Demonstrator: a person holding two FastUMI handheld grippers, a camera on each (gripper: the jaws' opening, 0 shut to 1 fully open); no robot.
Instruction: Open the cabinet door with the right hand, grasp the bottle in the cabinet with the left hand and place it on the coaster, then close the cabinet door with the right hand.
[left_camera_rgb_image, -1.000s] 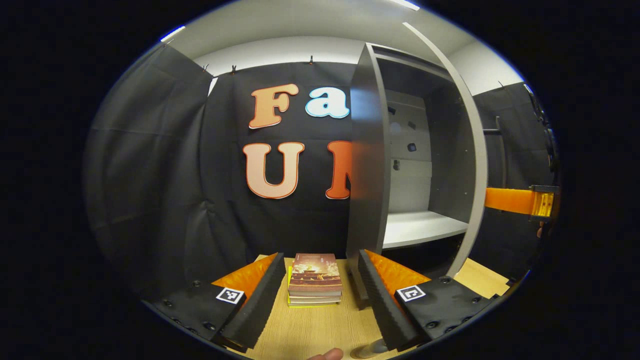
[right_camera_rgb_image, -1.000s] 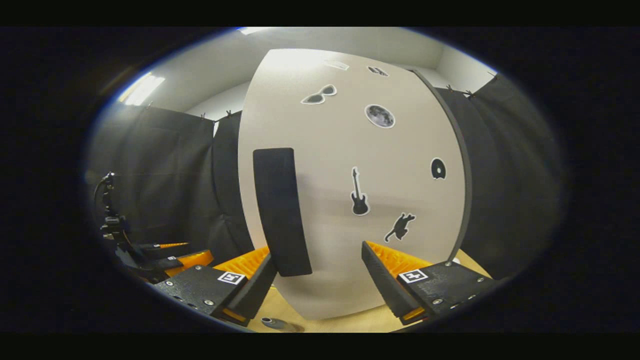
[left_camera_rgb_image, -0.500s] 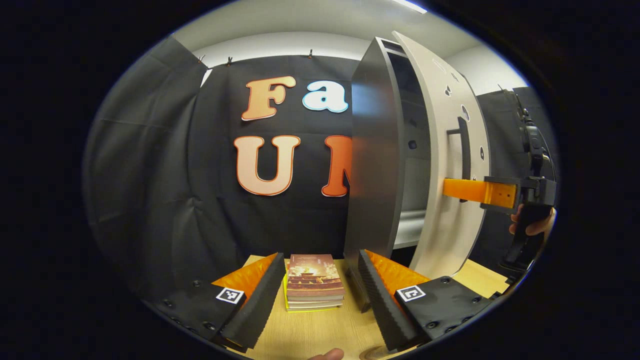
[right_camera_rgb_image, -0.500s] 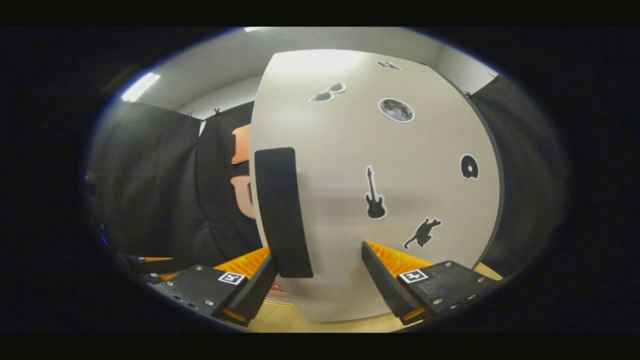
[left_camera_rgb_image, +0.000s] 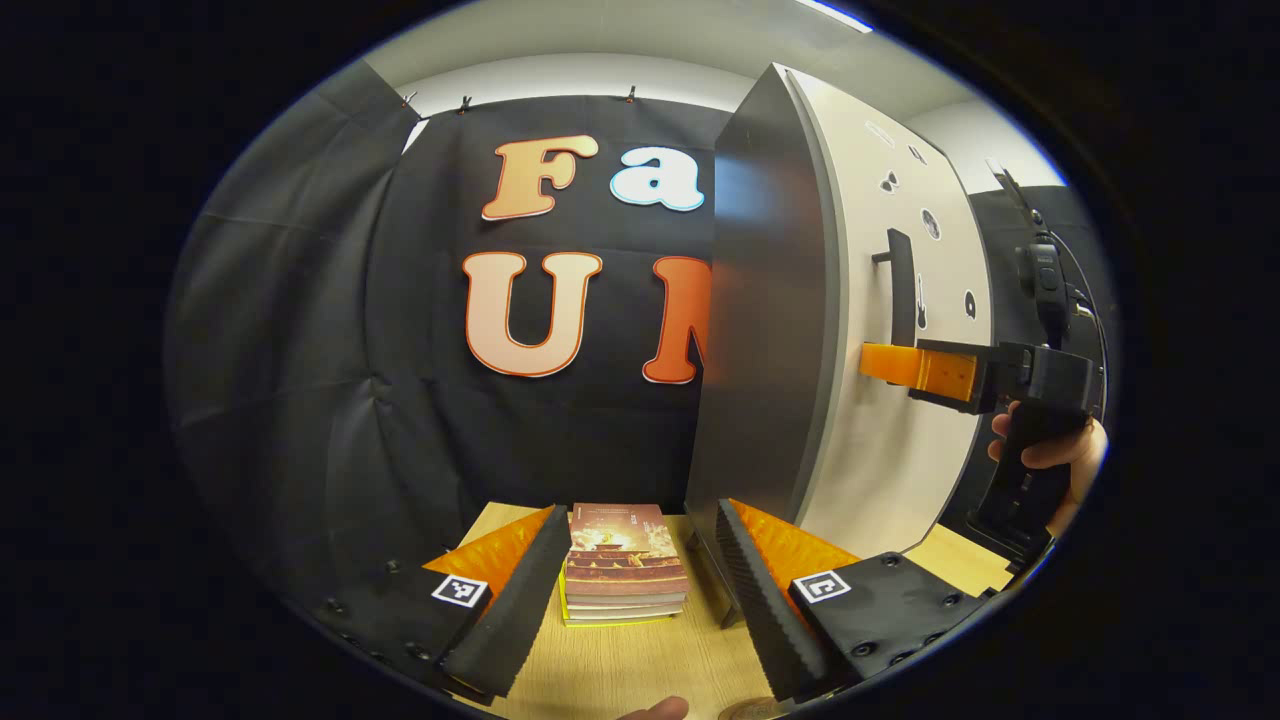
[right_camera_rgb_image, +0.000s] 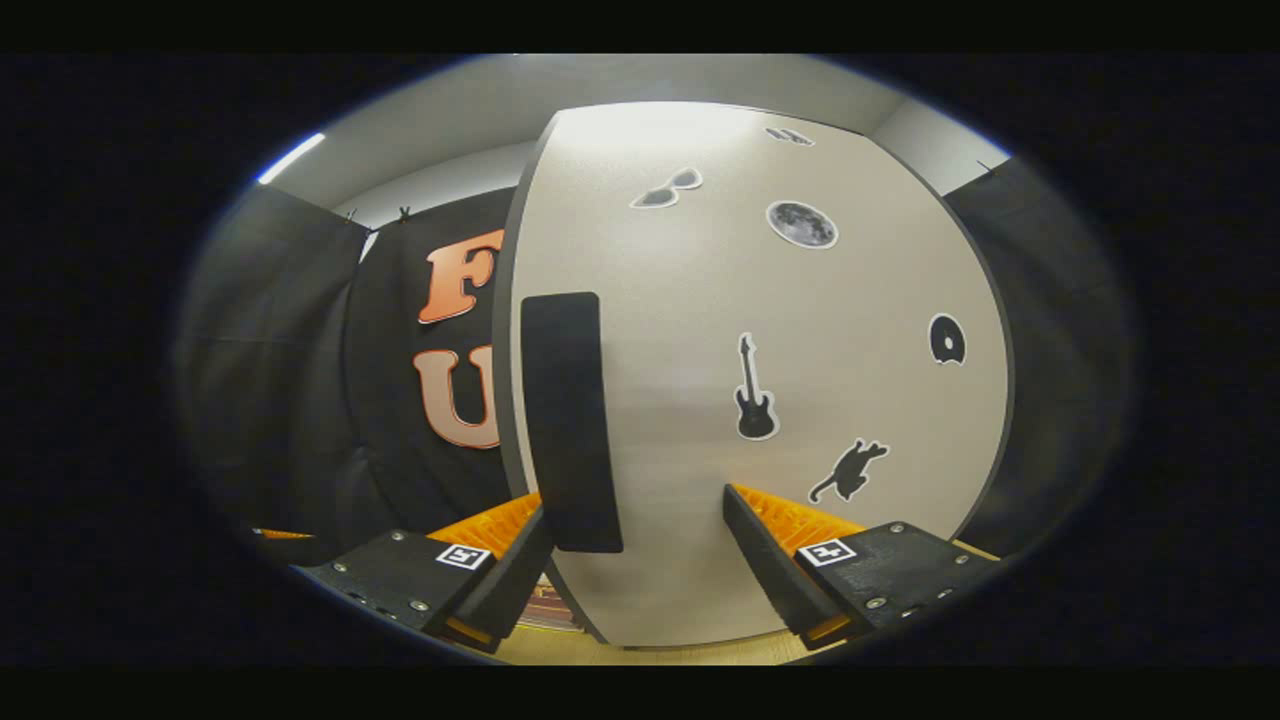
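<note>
A: What colour is the cabinet door?
B: Pale beige-grey, with a dark grey edge. Black stickers dot it: a guitar, a cat, sunglasses and a grey moon. The door handle is matte black.
A: And the cabinet's side panel?
B: Dark grey, slightly glossy.
A: The grippers?
B: The left gripper has orange fingers with black ribbed pads and black-and-white square markers; the right gripper matches.
A: The desk?
B: Light wood grain. The stack of books is reddish-brown with a yellow bottom edge.
</note>
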